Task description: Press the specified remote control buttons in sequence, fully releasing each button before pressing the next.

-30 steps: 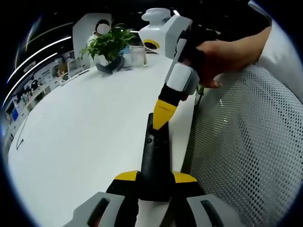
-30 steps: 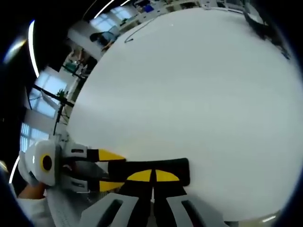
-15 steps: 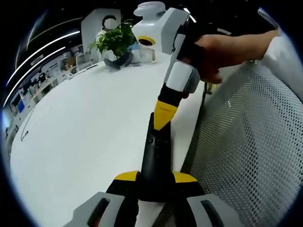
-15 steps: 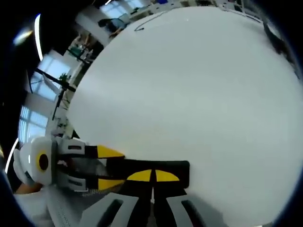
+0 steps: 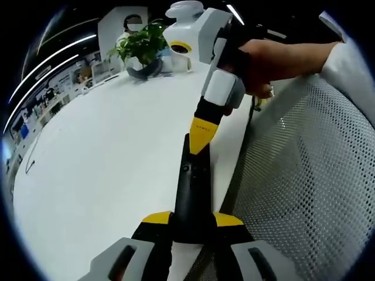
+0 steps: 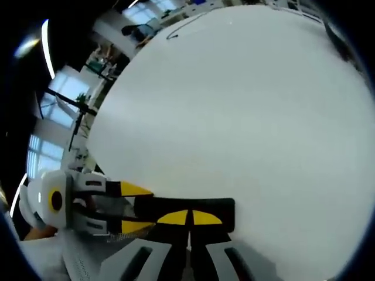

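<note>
Left claw (image 5: 193, 220) clamped on the black remote (image 5: 192, 187) – held just over the white worktop (image 5: 105, 158) edge. Right claw (image 5: 201, 136), jaws together, tip down on the remote's far end. Mesh chair (image 5: 304, 175) at right.

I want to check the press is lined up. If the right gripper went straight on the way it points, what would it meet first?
The remote. In the left gripper view the right gripper, jaws shut, has its tip on or just above the remote's far end, which the left gripper holds. Whether it already touches is unclear.
</note>
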Motion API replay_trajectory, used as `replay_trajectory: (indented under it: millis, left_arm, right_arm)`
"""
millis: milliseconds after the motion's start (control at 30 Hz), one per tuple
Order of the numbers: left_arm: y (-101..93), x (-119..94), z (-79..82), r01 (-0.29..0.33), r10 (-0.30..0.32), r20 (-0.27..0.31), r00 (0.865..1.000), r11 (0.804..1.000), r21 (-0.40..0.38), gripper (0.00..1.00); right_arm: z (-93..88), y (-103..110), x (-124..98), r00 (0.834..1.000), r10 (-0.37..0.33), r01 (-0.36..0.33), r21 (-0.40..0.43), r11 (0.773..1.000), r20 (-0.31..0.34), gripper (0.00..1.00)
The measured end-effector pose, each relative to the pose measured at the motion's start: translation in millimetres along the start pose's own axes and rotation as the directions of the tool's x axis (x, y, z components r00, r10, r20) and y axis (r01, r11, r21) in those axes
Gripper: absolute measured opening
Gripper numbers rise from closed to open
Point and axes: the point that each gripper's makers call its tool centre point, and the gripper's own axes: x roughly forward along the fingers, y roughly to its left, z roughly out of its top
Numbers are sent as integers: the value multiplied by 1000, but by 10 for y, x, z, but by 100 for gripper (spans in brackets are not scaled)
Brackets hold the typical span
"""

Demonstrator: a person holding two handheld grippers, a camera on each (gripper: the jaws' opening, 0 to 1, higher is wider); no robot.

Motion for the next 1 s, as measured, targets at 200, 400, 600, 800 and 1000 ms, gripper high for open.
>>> replay_trajectory:
  millis: [200,400,600,800,1000]
  left_arm:
    - [3,2,3,-1,1,8,1000,1000,1,25]
    - [7,4,6,-1,1,18,1000,1000,2,25]
    - [7,3,5,0,0,25,1000,1000,2,24]
    - [2,6,14,0,-1,24,1000,1000,3,24]
    - [-20,41,51,12,-12,22,1000,1000,9,24]
  right_arm:
    - [4,16,13,999,-38,37,-42,998,-14,0]
    - [-3,-5,7,999,-53,53,-63,997,9,0]
    - [13,-8,5,999,-34,34,-25,999,8,0]
    - [22,-8,-4,1000,-14,14,11,1000,-2,0]
    - [85,135,-12,997,75,-77,35,996,34,0]
